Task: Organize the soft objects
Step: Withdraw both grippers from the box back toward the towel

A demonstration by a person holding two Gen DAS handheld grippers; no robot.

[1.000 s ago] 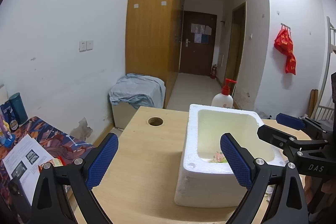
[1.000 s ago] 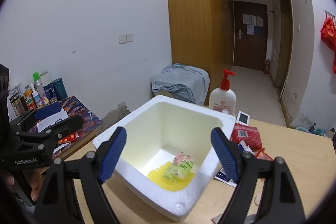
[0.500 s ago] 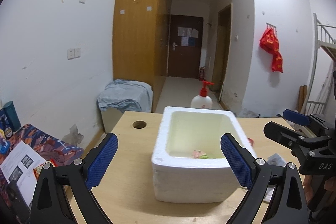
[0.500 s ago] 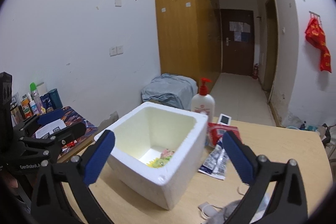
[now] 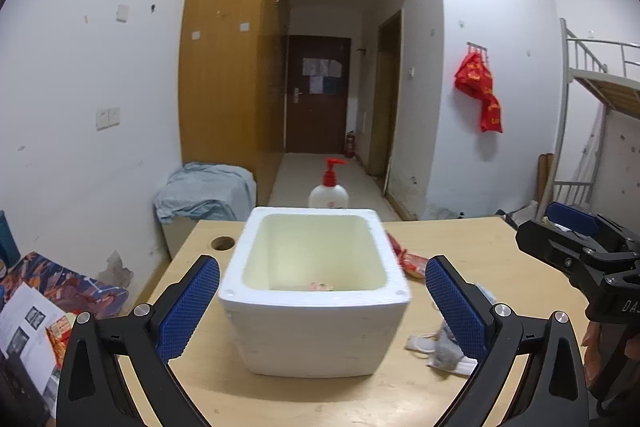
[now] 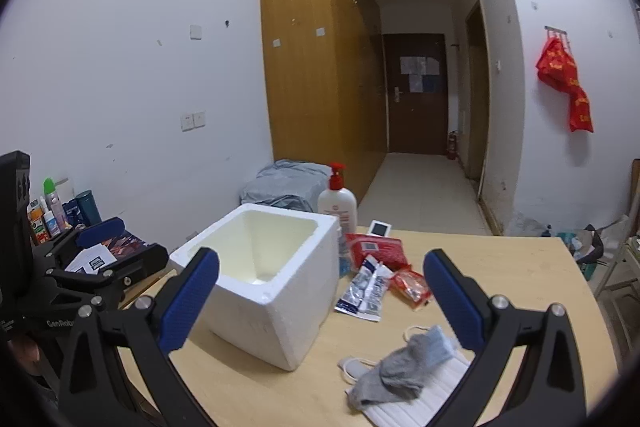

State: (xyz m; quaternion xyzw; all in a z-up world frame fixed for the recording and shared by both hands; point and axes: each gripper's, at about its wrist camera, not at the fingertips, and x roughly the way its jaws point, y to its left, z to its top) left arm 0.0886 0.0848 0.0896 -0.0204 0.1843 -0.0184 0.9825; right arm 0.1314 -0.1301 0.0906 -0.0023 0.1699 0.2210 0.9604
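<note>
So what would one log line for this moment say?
left gripper: open, empty | right gripper: open, empty | foam box: on table | grey sock: on face mask, outside box

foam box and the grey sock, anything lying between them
Only bare table shows between the foam box and the grey sock, in the right wrist view.

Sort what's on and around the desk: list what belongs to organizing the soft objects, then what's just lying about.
Belongs to the job:
foam box
grey sock
face masks
soft packets

Just lying about:
lotion pump bottle
small white device
toiletry bottles
red bag on the wall
</note>
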